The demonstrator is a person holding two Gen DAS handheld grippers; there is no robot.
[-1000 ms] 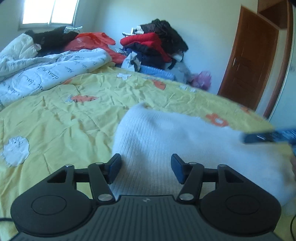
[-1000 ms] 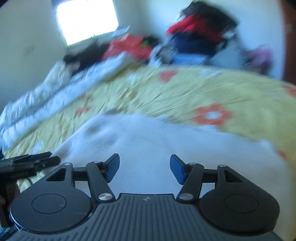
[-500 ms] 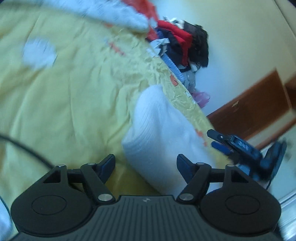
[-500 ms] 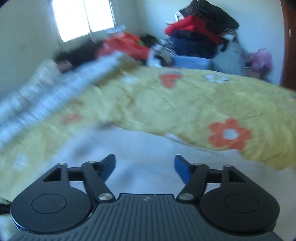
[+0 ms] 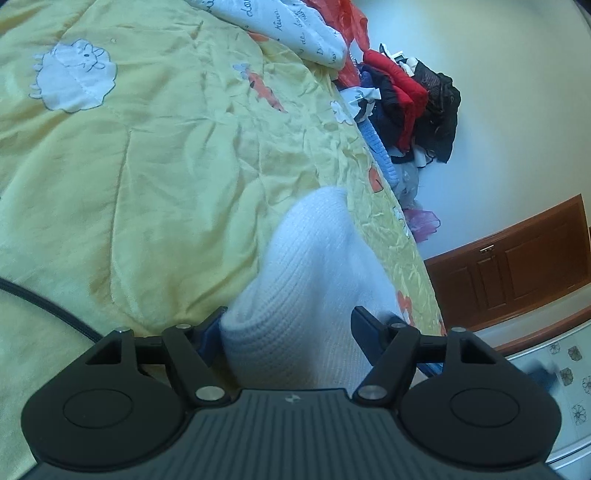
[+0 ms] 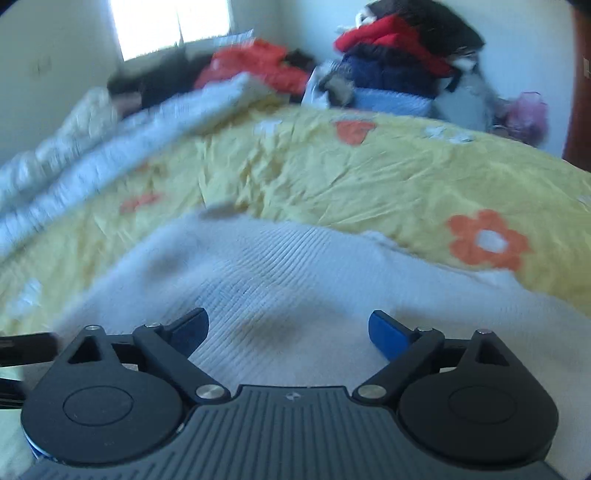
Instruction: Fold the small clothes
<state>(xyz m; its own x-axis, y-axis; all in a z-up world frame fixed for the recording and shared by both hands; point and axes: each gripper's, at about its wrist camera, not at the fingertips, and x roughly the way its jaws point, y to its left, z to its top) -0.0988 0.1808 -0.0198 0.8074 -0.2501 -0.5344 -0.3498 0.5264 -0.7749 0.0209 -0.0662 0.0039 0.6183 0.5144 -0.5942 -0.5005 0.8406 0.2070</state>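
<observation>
- We see the left gripper [image 5: 290, 334] tilted hard over, its jaws spread wide with the near end of the white knitted garment [image 5: 314, 280] sitting between them
- We read its blue pads [image 5: 364, 326] as parted, one on each side of the thick folded edge; whether either touches the knit we cannot tell
- We have the garment lying on the yellow bedspread [image 5: 166, 166], a ribbed white bundle running away from the left gripper toward the bed's edge
- On our other side, the right gripper [image 6: 290, 326] hangs over the broad flat part of the same garment [image 6: 295, 277], jaws wide apart and nothing between the blue pads [image 6: 386, 332]
- We find the right wrist view blurred, so fine detail on the knit is lost, though the ribbing shows near the fingers
- We spot a dark piece of the left gripper at the left edge of the right wrist view, blurred
- Beyond the garment we see orange flowers [image 6: 489, 240] printed on the bedspread, and a white sheep [image 5: 74, 75] in the left wrist view
- At the far end of the bed we have a white quilt [image 6: 92, 158] with writing on it, bunched up
- Behind it a pile of red, dark and blue clothes [image 6: 399, 66] stands against the wall, with a window [image 6: 170, 27] to its left
- A black cable [image 5: 48, 310] crosses the bedspread near the left gripper, and a brown wooden door [image 5: 517, 269] shows past the bed
</observation>
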